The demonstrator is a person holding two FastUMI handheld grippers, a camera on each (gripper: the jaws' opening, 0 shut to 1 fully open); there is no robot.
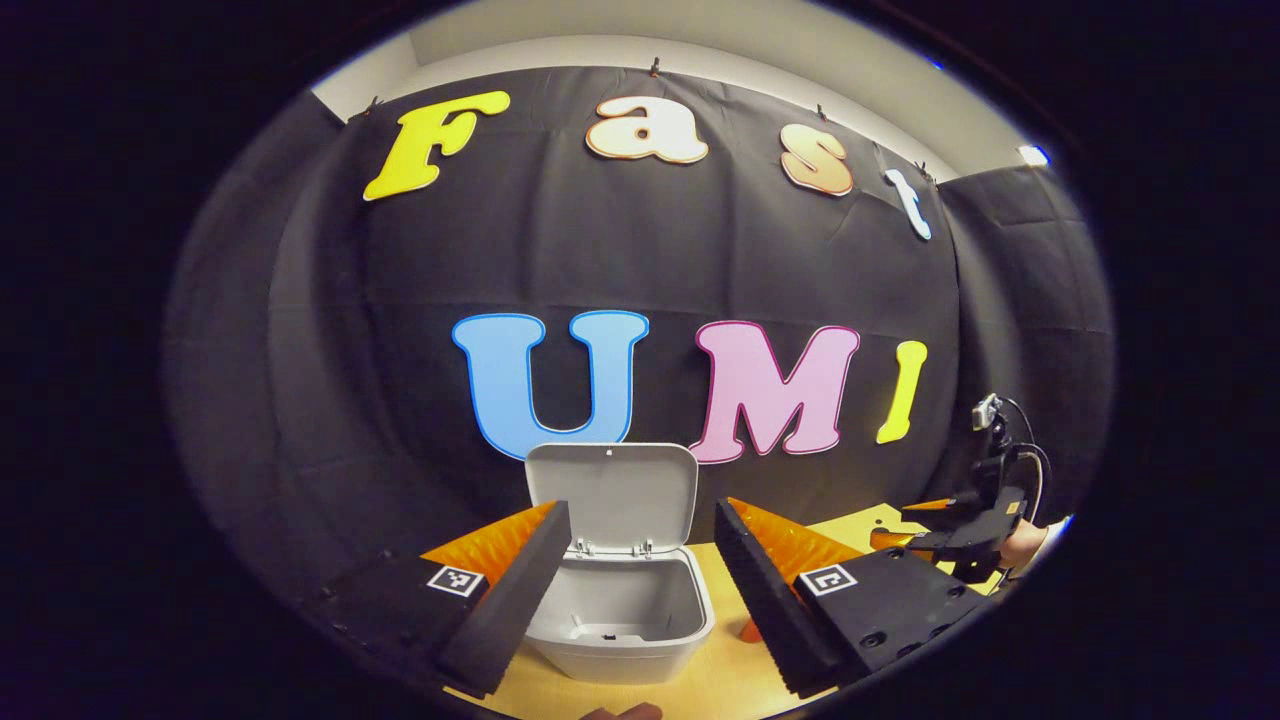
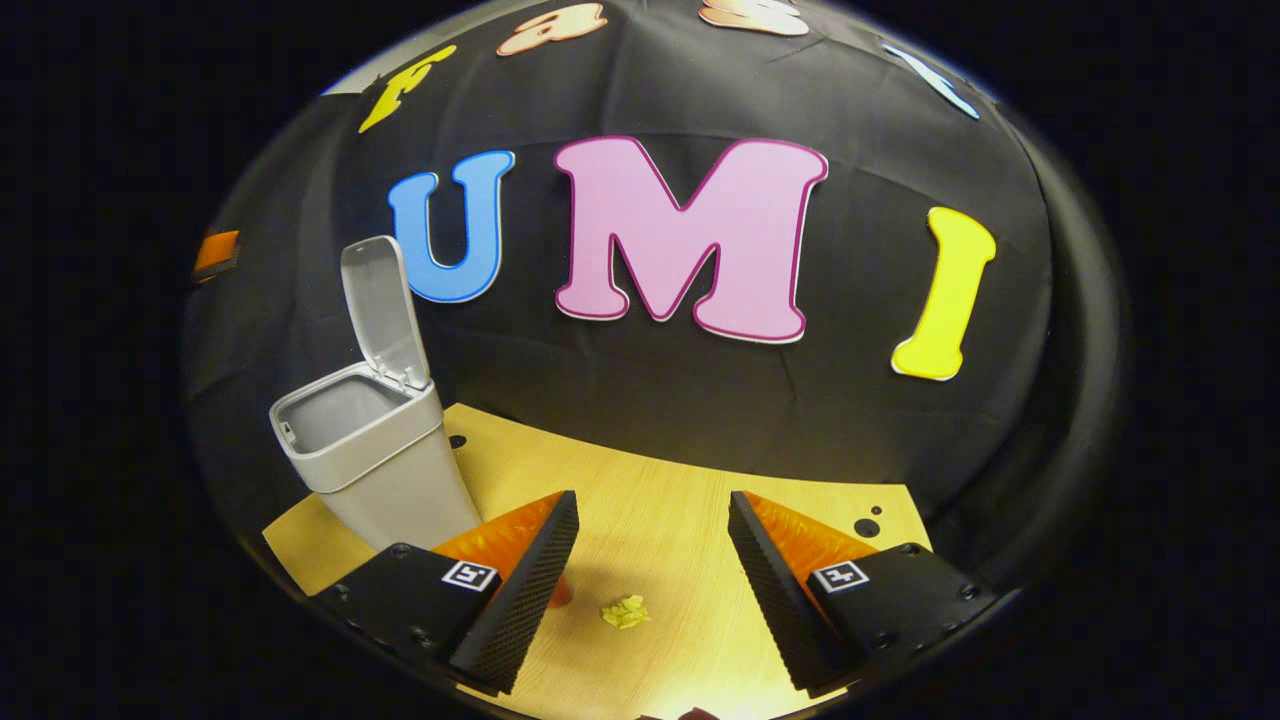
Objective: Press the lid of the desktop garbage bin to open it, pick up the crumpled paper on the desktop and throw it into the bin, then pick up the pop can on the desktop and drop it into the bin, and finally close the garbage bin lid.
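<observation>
**Grey bin open, paper ball between the right fingers' line of sight**

Grey plastic forms the desktop garbage bin (image 1: 625,610), which stands on the pale wooden desktop (image 2: 660,500) with its lid (image 1: 612,495) swung up and standing upright on the rear hinges; the inside looks bare apart from a small dark mark at the front wall. In the left gripper view the left gripper (image 1: 640,570) hangs in front of and above the bin, its two fingers spread wide with the open bin seen between them; nothing is held. Off to the side in that same view the right gripper (image 1: 965,530) shows farther away, with a hand behind it.

In the right gripper view the right gripper (image 2: 650,570) is also spread wide and empty, tilted down toward the desktop; the crumpled paper (image 2: 625,611), a small yellowish wad, lies on the wood between the two fingers but below them, apart from both; the bin (image 2: 375,455) stands well to the side near the desk's far corner, lid (image 2: 380,300) raised. A small reddish-orange shape (image 2: 560,592) peeks out beside one finger; what it is cannot be told.
</observation>
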